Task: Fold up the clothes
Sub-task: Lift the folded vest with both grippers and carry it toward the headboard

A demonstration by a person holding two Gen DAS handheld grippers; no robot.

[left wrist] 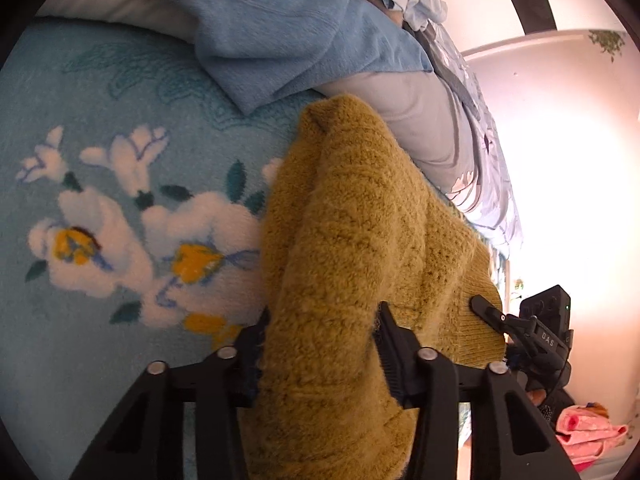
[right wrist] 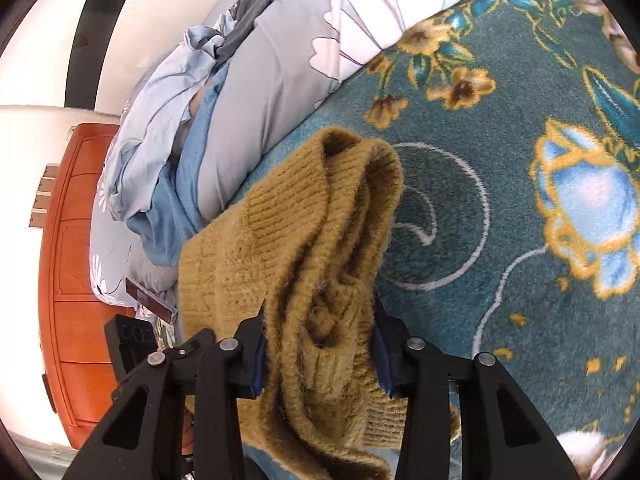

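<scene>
Sweater bunched on the floral blanket, beside the bedding. Our left gripper and right gripper each pinch a thick wad of it. Soft, bulky, limp knit; we judge hem or shoulder edges better holds.

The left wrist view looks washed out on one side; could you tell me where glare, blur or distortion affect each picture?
Left wrist view: the right side is blown out to white-pink, swallowing detail past the right gripper; the mustard sweater stays sharp. Right wrist view: only the upper left wall is overexposed; the teal floral blanket is evenly lit. Both show fisheye bending and dark corners.
</scene>
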